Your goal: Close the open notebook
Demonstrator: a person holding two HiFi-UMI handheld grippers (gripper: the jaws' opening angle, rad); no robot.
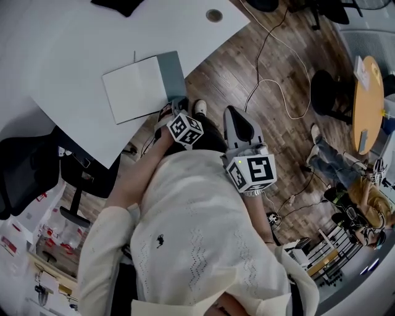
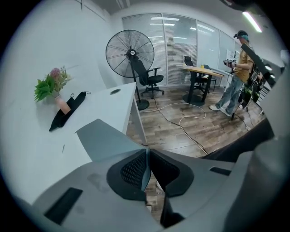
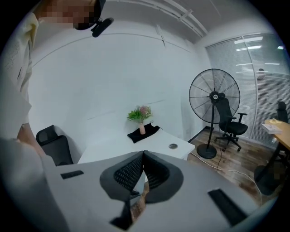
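Left tool (image 2: 146, 157) clamps notebook cover (image 2: 97, 138) — right tool (image 3: 143, 157) jaws together, empty.

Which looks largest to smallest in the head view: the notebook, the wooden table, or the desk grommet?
1. notebook, largest
2. wooden table, though it is farther off, at the lens edge
3. desk grommet, smallest

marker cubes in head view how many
2 clear: one on the left gripper by the notebook, one on the right gripper over the wood floor. The far person may hold more, too small to tell.
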